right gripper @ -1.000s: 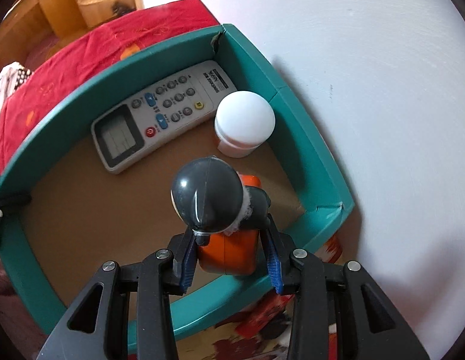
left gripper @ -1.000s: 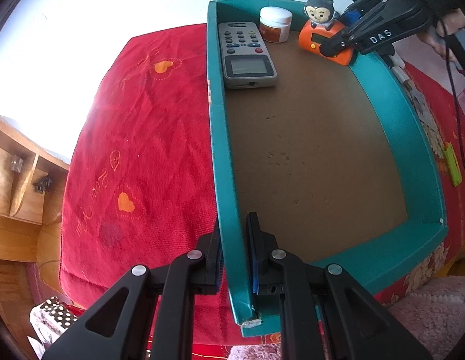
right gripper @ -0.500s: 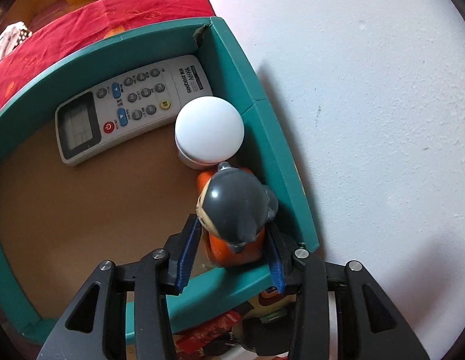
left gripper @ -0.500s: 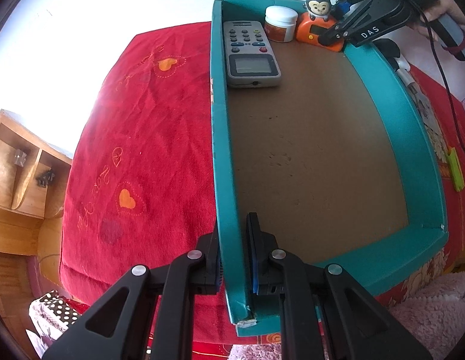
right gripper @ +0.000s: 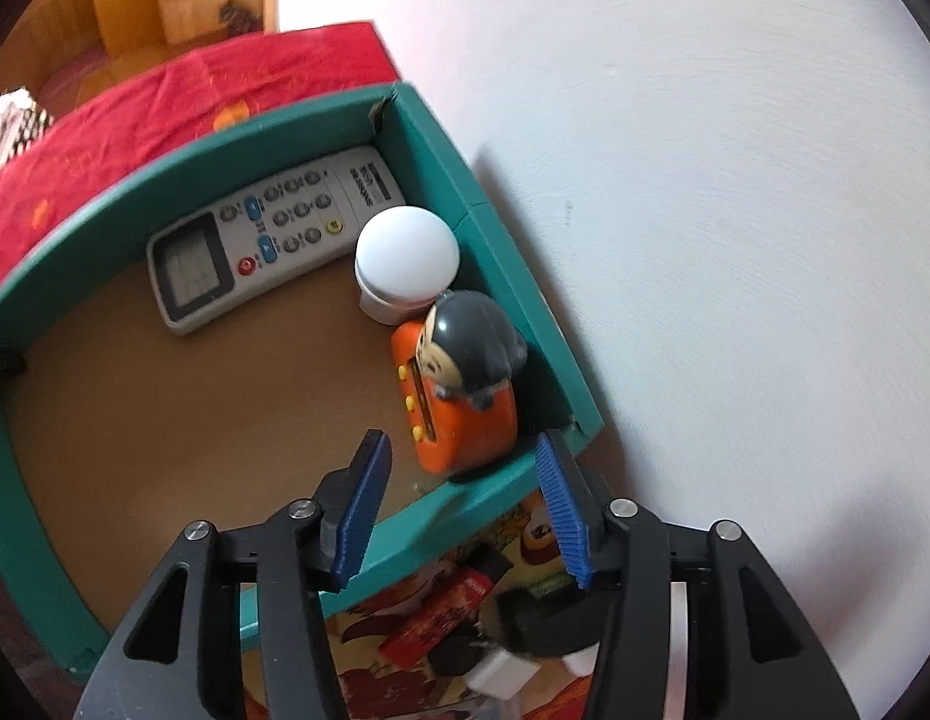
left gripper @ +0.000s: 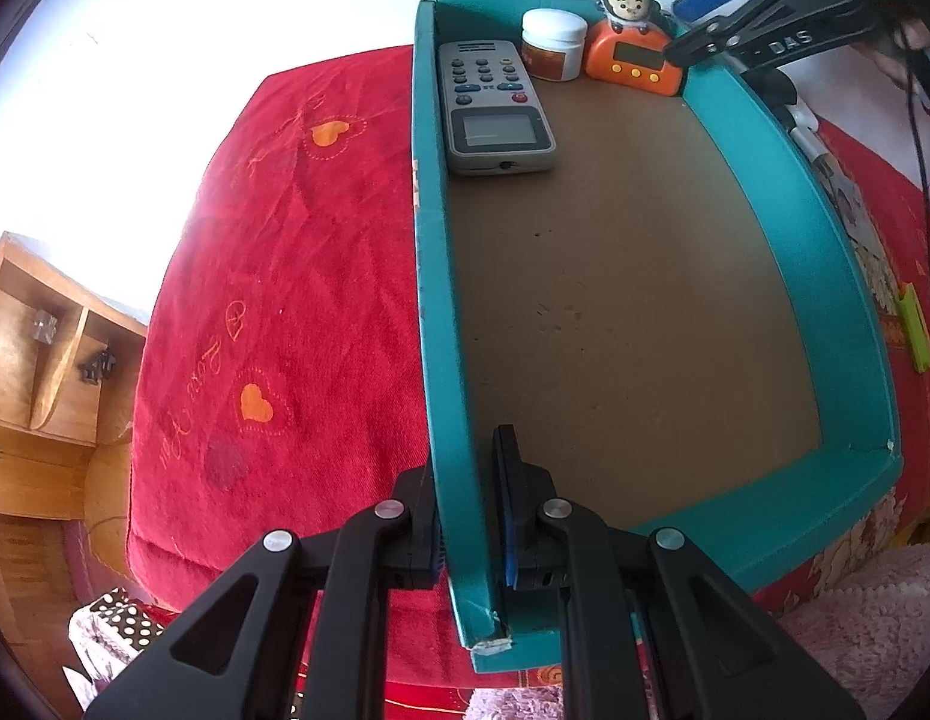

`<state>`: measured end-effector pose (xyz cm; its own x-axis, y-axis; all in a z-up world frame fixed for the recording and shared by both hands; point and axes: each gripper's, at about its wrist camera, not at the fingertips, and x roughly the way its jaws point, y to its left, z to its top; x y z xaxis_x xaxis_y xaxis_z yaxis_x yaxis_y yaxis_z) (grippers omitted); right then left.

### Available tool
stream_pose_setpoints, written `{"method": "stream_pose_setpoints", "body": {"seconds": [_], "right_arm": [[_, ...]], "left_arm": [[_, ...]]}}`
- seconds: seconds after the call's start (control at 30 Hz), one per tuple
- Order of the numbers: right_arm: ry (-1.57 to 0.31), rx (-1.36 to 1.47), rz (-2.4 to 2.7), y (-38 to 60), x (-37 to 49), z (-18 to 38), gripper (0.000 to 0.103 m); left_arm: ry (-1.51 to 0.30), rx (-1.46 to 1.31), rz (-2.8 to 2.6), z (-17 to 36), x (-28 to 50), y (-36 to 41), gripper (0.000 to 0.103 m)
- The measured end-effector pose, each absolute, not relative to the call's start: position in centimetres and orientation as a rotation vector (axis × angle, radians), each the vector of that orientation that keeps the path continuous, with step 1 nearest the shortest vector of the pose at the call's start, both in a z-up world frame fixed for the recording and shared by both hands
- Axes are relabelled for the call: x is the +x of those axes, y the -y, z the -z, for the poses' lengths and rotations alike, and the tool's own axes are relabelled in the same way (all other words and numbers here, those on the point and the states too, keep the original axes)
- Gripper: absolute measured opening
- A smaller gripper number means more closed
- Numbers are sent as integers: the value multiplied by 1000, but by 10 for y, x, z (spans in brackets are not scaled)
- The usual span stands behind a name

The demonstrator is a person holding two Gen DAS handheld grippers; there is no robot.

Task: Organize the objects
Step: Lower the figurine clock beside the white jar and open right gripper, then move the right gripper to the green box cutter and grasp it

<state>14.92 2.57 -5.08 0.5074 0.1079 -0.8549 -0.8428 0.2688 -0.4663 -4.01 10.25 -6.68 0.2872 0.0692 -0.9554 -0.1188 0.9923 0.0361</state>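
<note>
The left gripper (left gripper: 468, 516) is clamped on the near side wall of the teal box (left gripper: 789, 228), one finger outside against the red cloth (left gripper: 273, 276) side and one inside over the brown floor, pads pressed on the cardboard close to the torn near corner. Ahead of it, at the far end of the box, a grey remote control (left gripper: 495, 108) lies flat along the same wall, screen end toward the gripper. Just right of the remote stands a white-lidded jar (left gripper: 552, 51), and beside that, in the far right corner, the orange monkey-topped timer (left gripper: 636, 57).

The right gripper (right gripper: 459, 504) hangs over the box's corner rim, its jaws opening, blue pads (right gripper: 360, 510) spread to a middling gap with nothing pressed between them. The timer (right gripper: 465, 414) stands upright on the box floor just beyond the fingertips, free of both pads, its back near the teal wall (right gripper: 525, 300). The jar (right gripper: 408, 261) is just past it, touching or nearly so, and the remote (right gripper: 261, 234) lies farther off to the left. Below the gripper, outside the box, blurred clutter lies on a patterned cloth (right gripper: 405, 612).
</note>
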Motion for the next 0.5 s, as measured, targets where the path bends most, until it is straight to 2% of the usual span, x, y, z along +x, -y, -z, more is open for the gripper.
{"method": "stream_pose_setpoints", "body": {"seconds": [0.3, 0.5], "right_arm": [[-935, -730, -674, 50, 129, 8, 51], [-979, -571, -559, 88, 80, 16, 51]], "left_arm": [[-1272, -47, -90, 64, -40, -103, 10], [-1264, -51, -57, 65, -44, -111, 11]]}}
